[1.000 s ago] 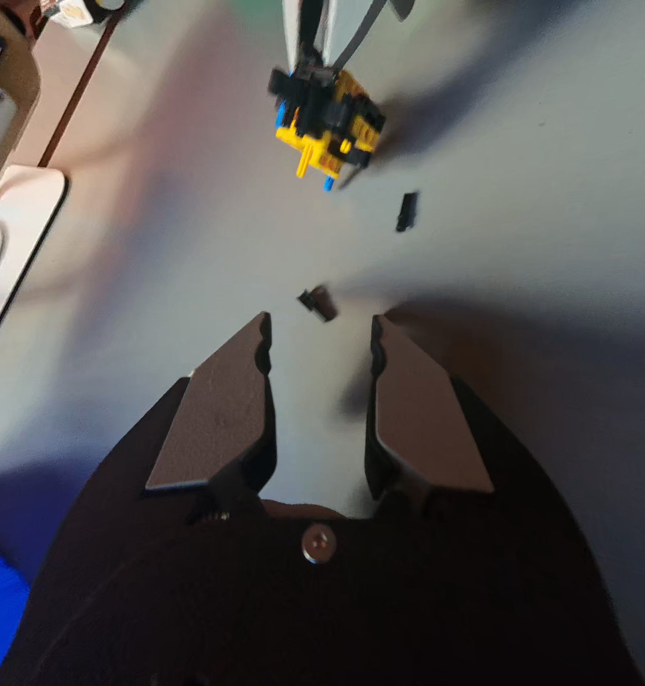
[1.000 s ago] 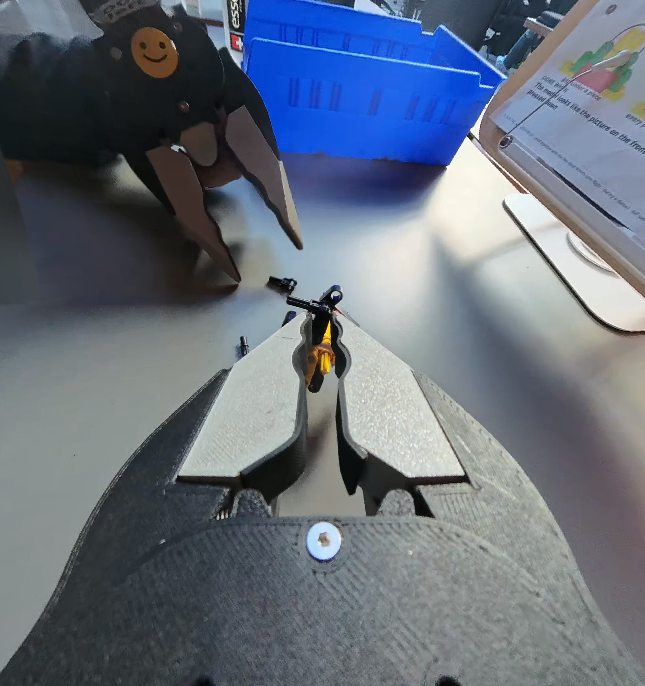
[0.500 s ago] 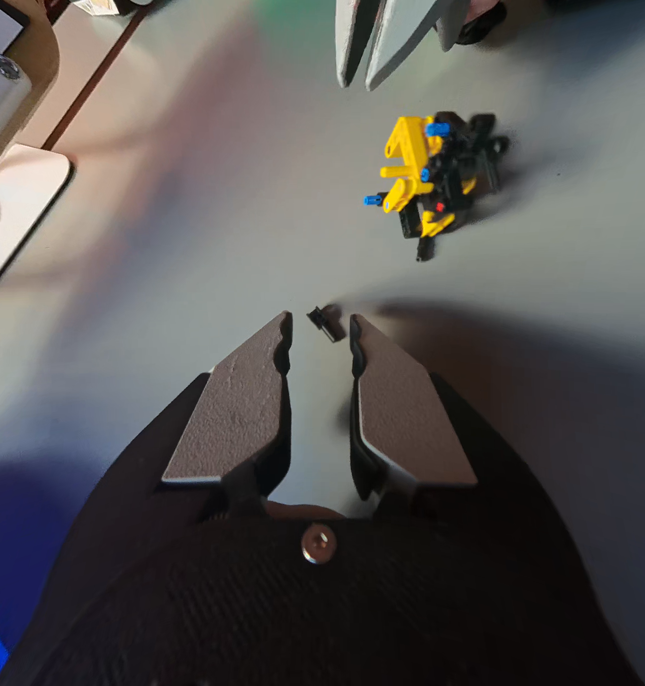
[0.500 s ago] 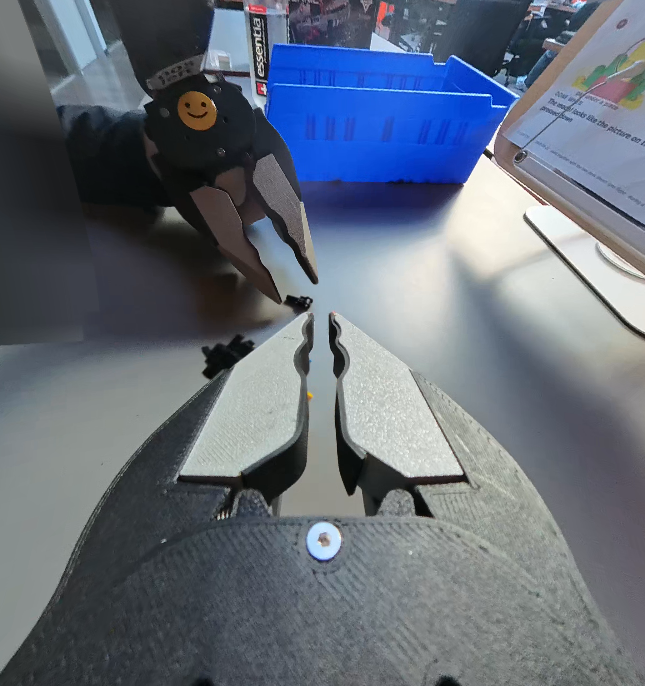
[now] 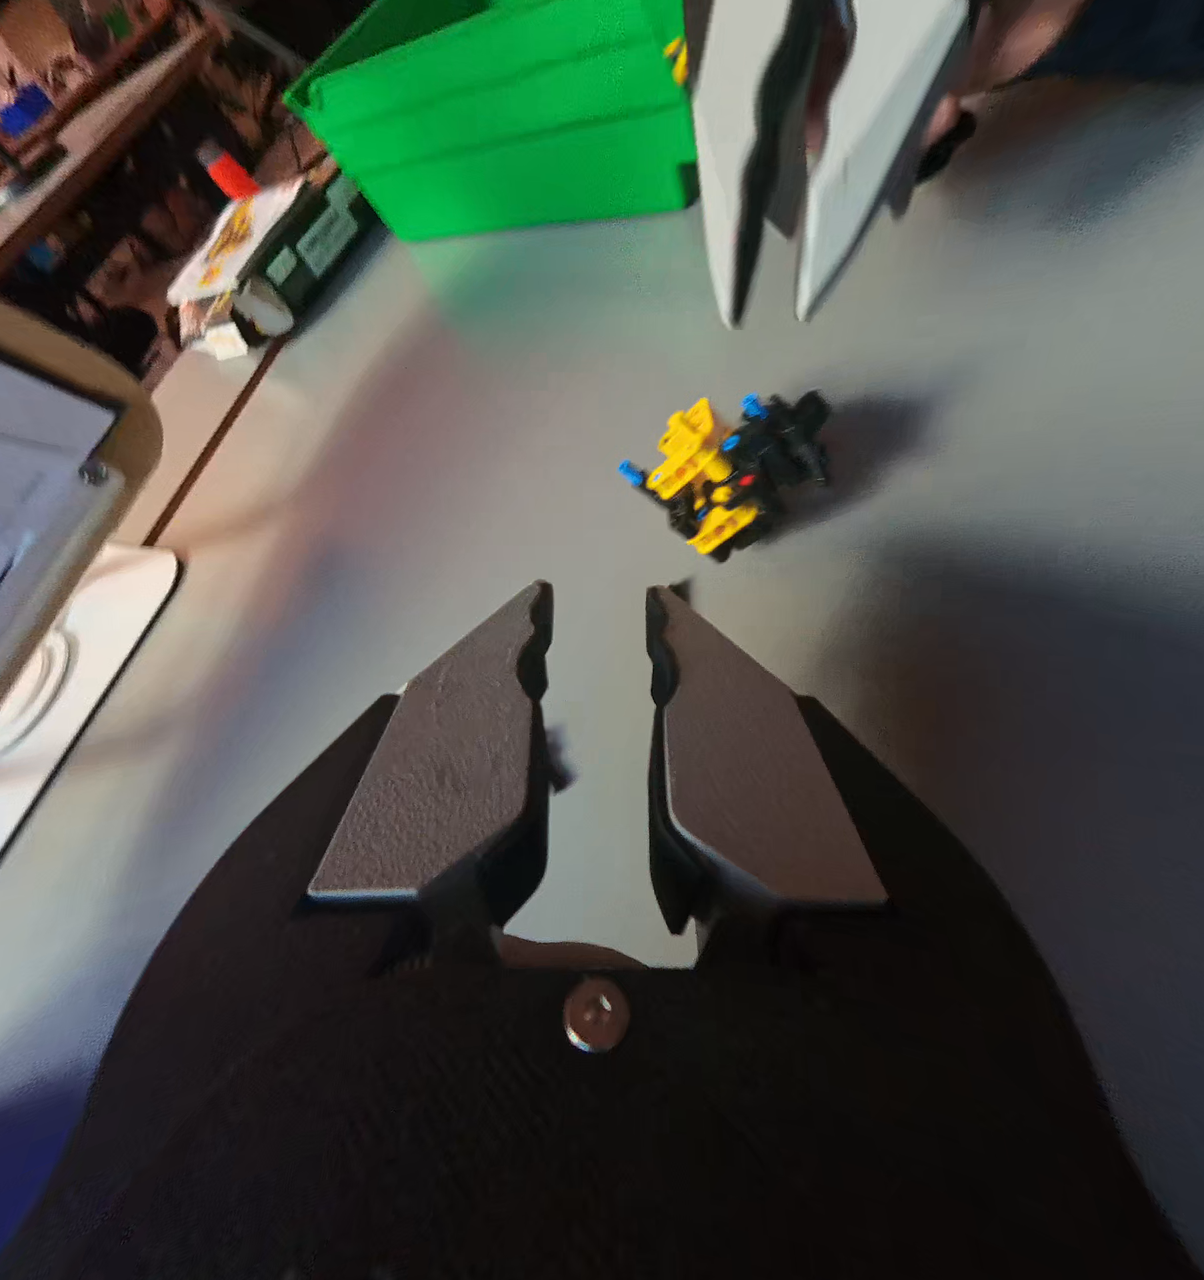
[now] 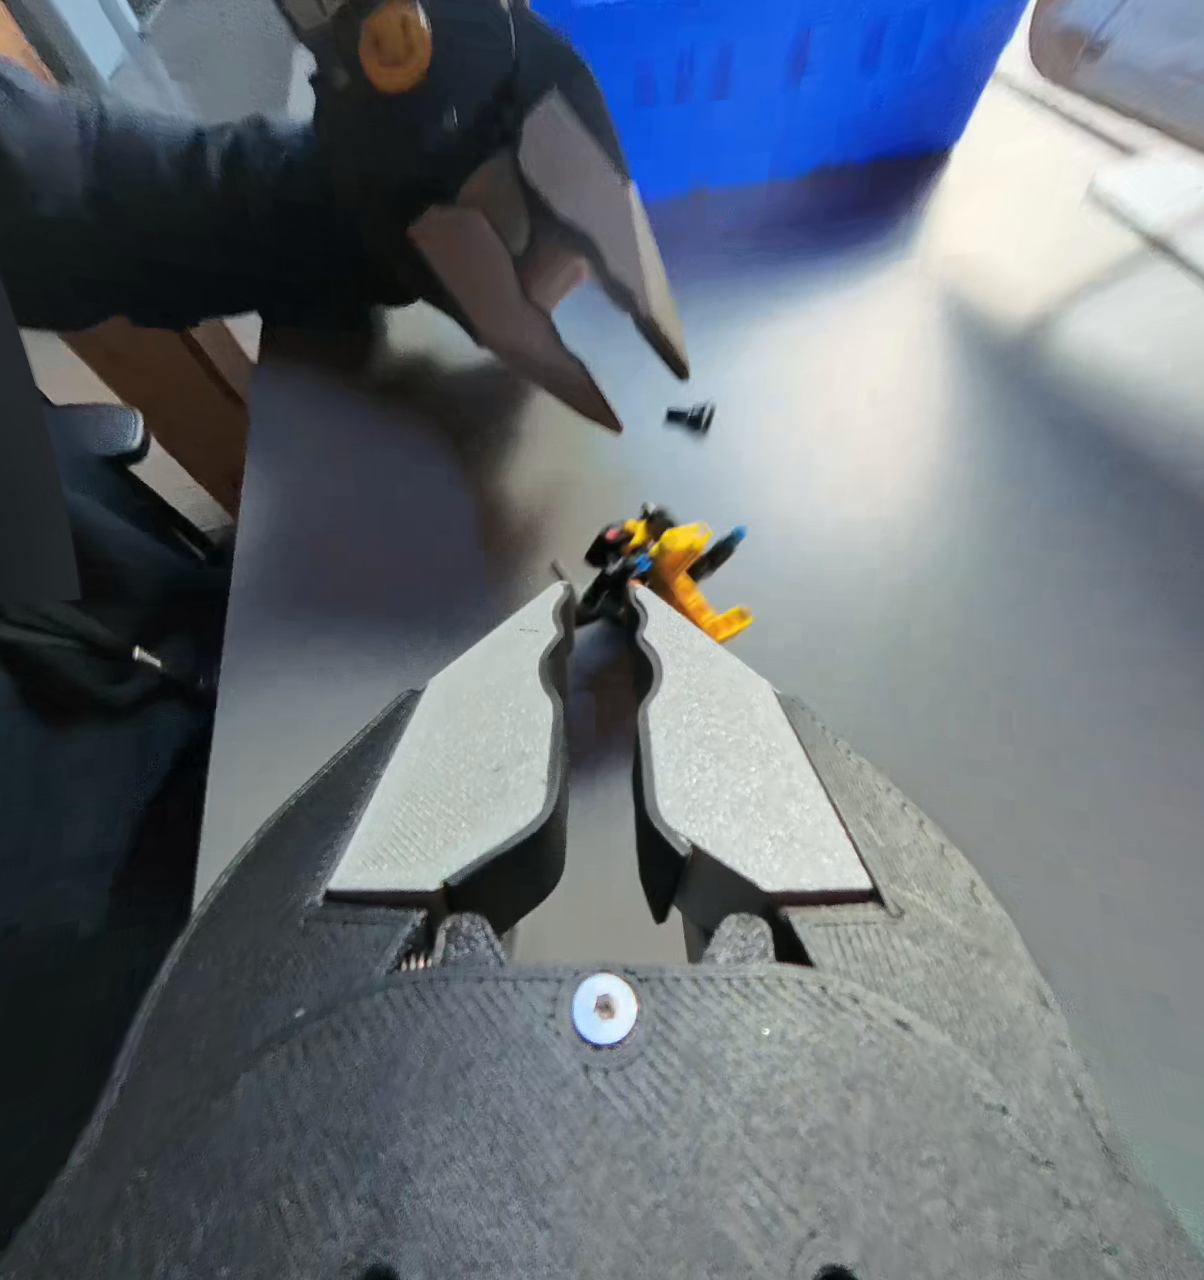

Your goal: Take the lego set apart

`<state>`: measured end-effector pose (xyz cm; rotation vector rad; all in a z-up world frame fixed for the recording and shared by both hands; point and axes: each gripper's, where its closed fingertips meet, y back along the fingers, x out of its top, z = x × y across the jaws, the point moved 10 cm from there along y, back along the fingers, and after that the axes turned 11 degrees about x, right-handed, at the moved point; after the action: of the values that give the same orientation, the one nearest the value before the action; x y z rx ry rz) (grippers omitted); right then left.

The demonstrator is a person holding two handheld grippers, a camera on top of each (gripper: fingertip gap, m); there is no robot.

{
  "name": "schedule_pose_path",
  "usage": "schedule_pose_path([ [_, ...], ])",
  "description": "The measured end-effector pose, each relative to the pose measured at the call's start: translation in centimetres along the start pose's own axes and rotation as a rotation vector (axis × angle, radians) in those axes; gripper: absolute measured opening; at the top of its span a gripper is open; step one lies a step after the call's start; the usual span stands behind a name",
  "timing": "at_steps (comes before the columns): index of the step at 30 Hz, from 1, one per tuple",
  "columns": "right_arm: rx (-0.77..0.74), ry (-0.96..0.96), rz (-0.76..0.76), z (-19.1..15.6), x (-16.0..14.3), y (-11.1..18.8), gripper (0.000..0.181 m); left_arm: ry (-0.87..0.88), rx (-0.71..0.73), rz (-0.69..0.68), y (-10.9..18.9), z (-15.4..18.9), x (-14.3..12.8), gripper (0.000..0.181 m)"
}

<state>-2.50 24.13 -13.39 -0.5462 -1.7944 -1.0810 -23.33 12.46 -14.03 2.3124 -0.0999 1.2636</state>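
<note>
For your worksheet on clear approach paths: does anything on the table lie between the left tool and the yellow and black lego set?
Almost nothing. A bare stretch of table separates the left tool from the lego set. Only a small black loose piece lies near the tool's tips, beside the path rather than across it.

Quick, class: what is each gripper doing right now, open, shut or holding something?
Left gripper: open, holding nothing.
Right gripper: open a little, empty; the lego model lies on the table.
</note>
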Motion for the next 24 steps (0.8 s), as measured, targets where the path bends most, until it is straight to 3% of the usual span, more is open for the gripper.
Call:
schedule_pose_path([
  [3,-0.097,-0.036,-0.093,-1.4,-2.0,-0.4,0.010,-0.065,-0.027,-0.008,-0.7,1.3,0.8,0.022],
  [7,-0.130,-0.150,-0.016,-2.1,-2.4,-0.9,0.015,-0.081,-0.072,-0.025,-1.6,2.6,0.9,0.025],
  [15,-0.132,-0.232,0.085,-0.5,-0.9,-1.8,0.004,-0.107,-0.098,-0.055,-2.9,4.6,1.2,0.023],
  [20,-0.124,-0.168,0.037,0.5,1.1,-1.2,0.003,-0.123,-0.096,-0.058,-2.4,4.8,1.1,0.020],
  [24,-0.077,-0.062,-0.072,0.7,3.7,-2.0,0.003,-0.043,0.012,0.068,-1.2,2.9,2.1,0.020],
])
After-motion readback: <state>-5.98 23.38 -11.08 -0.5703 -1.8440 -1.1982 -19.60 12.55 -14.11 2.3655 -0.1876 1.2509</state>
